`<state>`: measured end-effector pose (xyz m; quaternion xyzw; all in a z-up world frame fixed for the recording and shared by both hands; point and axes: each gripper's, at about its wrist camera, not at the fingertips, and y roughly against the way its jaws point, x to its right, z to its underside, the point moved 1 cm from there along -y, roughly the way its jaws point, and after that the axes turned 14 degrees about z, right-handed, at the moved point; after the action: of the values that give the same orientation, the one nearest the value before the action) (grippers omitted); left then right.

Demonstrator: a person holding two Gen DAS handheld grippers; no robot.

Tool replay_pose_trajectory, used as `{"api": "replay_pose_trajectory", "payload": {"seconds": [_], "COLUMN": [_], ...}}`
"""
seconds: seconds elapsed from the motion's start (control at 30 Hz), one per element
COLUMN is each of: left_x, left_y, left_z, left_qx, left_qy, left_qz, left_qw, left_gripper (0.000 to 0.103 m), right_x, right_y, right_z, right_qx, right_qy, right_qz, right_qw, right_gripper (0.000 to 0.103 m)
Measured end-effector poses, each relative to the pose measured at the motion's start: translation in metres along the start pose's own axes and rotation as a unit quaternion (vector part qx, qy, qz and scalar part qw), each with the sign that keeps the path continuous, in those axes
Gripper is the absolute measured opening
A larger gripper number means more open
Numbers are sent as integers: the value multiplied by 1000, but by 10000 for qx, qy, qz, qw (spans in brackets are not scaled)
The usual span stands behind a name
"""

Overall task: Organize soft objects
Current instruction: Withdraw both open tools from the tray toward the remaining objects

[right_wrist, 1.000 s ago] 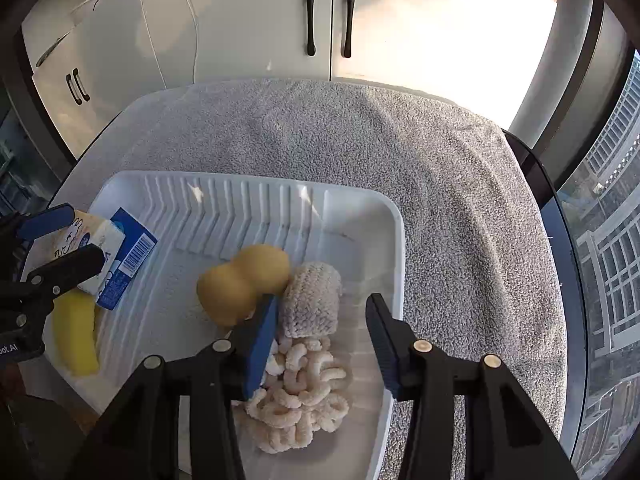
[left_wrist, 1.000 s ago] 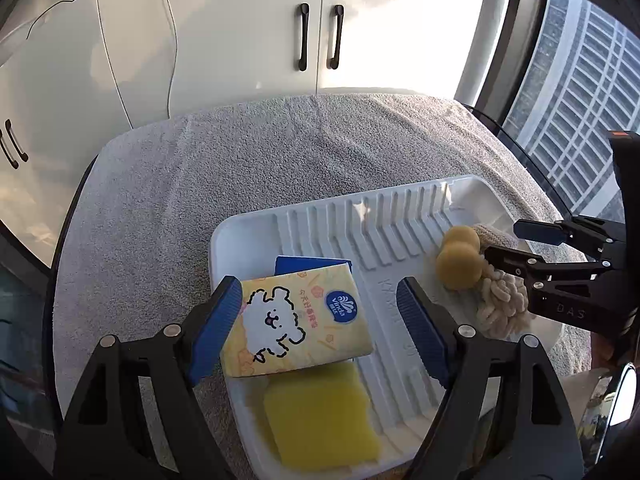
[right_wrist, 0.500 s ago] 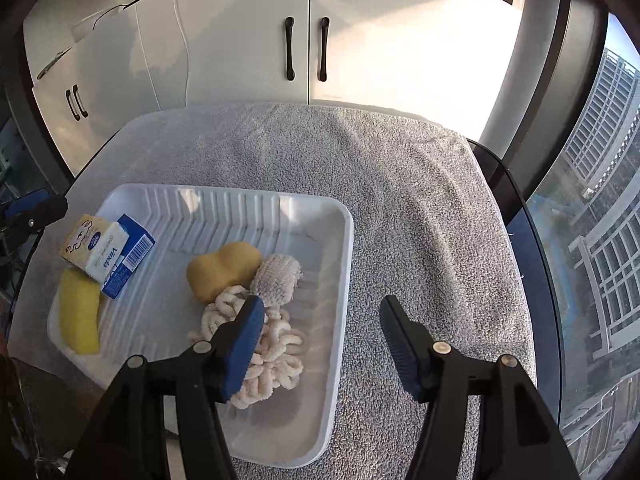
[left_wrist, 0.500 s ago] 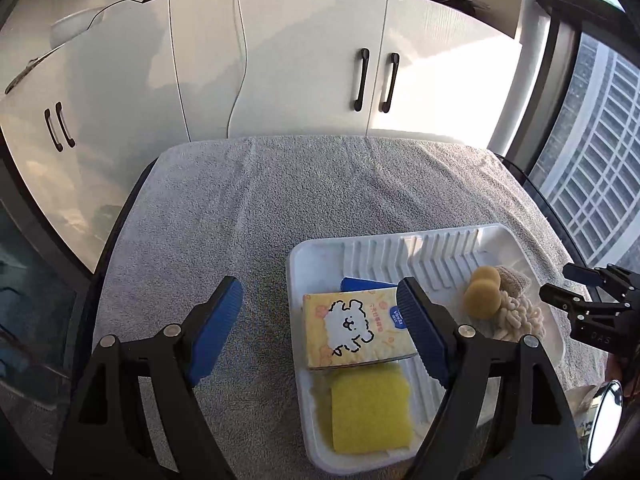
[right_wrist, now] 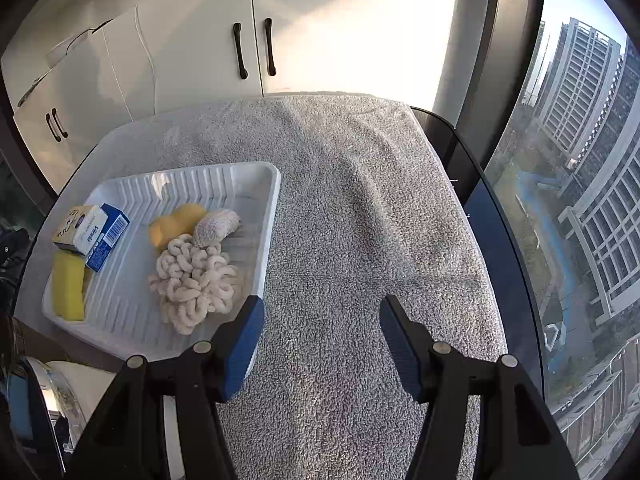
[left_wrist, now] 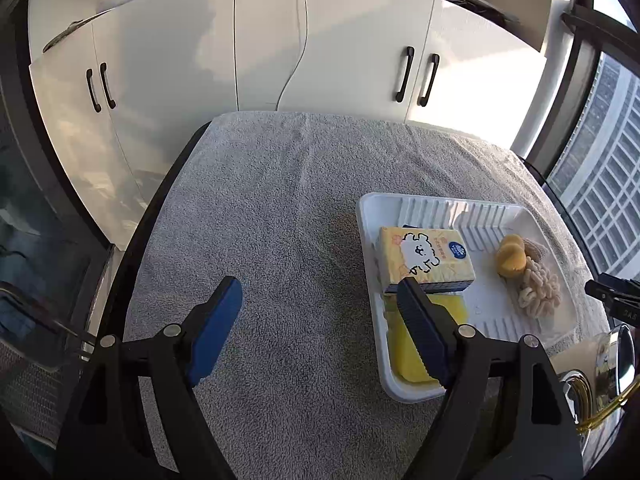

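White cabinet doors (left_wrist: 304, 60) and tall windows frame a table covered by a grey towel (right_wrist: 360, 216). Above the towel, the left gripper (left_wrist: 320, 328) has its blue pads spread wide with nothing between them, aimed at bare cloth just left of the white tray (left_wrist: 370, 216). The right gripper (right_wrist: 320, 340) is equally wide apart and empty, hanging over bare towel just right of the tray's corner.

Every soft thing in view lies in the tray: a yellow sponge (right_wrist: 69, 290) at the near left, a tissue pack (left_wrist: 426, 260) resting partly on it, and on the right side a round yellow sponge (right_wrist: 176, 220), a knitted scrubber (right_wrist: 216, 228) and a noodly cream mitt (right_wrist: 196, 280) touching one another.

The sorting looks finished or nearly so. To close well, both grippers should be drawn up and away without brushing the light tray's rim; any nudge could slide it on the towel.
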<state>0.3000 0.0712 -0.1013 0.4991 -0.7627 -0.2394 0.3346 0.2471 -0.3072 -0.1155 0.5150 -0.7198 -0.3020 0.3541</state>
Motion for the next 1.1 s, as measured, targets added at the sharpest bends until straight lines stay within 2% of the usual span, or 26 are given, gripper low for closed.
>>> {"api": "replay_pose_trajectory", "payload": {"seconds": [0.43, 0.67, 0.83, 0.93, 1.1], "left_x": [-35, -46, -38, -29, -5], "left_y": [43, 60, 73, 80, 95], "left_z": [53, 98, 134, 154, 181], "left_qx": [91, -112, -293, -414, -564], "left_qy": [240, 322, 291, 212, 10], "left_qz": [-329, -358, -202, -113, 50], "left_qw": [9991, 9988, 9989, 9989, 9984], "left_gripper": [79, 79, 79, 79, 79], "right_x": [31, 49, 54, 54, 44], "right_y": [14, 29, 46, 59, 78], "right_z": [58, 100, 133, 153, 183], "right_qx": [-146, -200, -238, -232, -249], "right_qy": [-33, -104, -122, -169, 24], "right_qz": [298, 334, 281, 112, -4], "right_qw": [9994, 9992, 9992, 9995, 9997], "right_gripper": [63, 63, 63, 63, 63]}}
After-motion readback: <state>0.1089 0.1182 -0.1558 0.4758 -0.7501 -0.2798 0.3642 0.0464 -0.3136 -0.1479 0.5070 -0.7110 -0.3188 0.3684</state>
